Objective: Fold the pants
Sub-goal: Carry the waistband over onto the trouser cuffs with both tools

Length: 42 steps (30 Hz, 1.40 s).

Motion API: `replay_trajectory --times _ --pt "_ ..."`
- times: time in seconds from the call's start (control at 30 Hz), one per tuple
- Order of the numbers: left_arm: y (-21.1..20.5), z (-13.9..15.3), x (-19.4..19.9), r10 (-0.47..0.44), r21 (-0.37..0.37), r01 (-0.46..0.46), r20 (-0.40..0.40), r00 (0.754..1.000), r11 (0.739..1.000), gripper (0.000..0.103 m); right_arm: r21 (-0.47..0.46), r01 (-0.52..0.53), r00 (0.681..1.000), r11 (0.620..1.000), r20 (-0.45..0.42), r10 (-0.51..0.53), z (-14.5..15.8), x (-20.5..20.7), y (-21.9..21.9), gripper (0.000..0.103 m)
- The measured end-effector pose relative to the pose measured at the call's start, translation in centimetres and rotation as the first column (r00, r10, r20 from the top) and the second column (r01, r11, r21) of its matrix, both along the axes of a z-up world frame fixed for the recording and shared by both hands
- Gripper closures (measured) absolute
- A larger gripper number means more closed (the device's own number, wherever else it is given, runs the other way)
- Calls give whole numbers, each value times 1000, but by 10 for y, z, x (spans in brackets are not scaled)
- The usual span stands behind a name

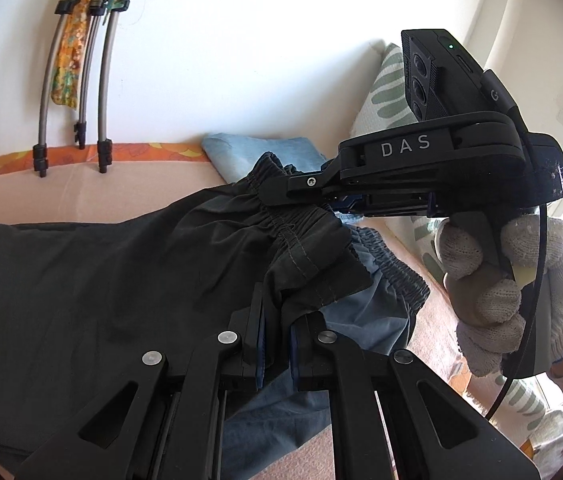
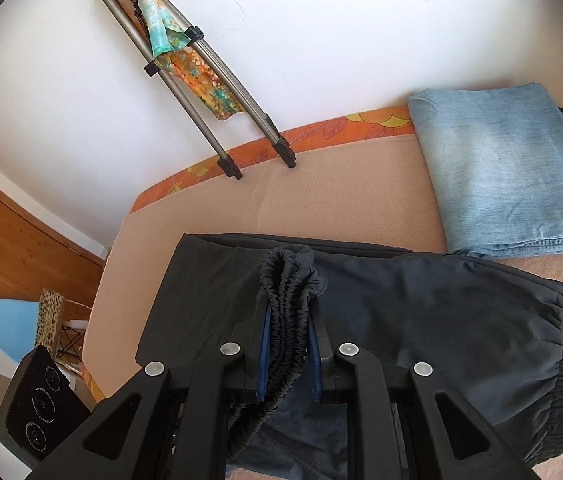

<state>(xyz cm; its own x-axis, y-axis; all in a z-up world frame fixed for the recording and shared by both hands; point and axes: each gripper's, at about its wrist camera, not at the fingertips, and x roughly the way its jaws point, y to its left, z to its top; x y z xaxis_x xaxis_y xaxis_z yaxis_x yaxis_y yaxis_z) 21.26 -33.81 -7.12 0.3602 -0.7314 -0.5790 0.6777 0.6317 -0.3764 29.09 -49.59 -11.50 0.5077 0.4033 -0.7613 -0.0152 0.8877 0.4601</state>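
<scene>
One pair of dark pants (image 2: 421,300) — one folded blue denim piece (image 2: 501,168), two grippers: left gripper (image 1: 277,332), right gripper (image 2: 289,320)

The dark elastic-waisted pants (image 2: 421,304) lie across the peach padded bed surface (image 2: 321,208), one part doubled over the rest. Behind them to the right, touching their far edge, rests the folded light-blue denim garment (image 2: 501,168). At the back edge — against the white wall (image 2: 321,40) — stand the grey metal tripod legs (image 2: 237,120), a patterned orange-and-teal cloth (image 2: 197,76) hanging on them.
</scene>
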Motion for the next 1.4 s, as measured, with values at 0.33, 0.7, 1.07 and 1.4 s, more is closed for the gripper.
replay_trajectory --times 0.33,0.7,1.07,1.4 --pt "-67 -9 -21 -123 12 123 -8 992 992 95 -6 67 998 998 -9 -67 -8 -33 -73 88" --pt "-129 -22 -51 -214 41 215 -15 977 976 95 -31 143 989 989 -46 -144 -29 -54 -135 89" --pt "-151 -41 -52 -238 62 243 -90 967 968 95 -49 182 981 982 -61 -185 -60 -60 -166 89" --pt "-75 -14 -58 -272 -4 274 -160 949 962 83 -126 205 975 971 -59 -214 -64 -60 -171 79"
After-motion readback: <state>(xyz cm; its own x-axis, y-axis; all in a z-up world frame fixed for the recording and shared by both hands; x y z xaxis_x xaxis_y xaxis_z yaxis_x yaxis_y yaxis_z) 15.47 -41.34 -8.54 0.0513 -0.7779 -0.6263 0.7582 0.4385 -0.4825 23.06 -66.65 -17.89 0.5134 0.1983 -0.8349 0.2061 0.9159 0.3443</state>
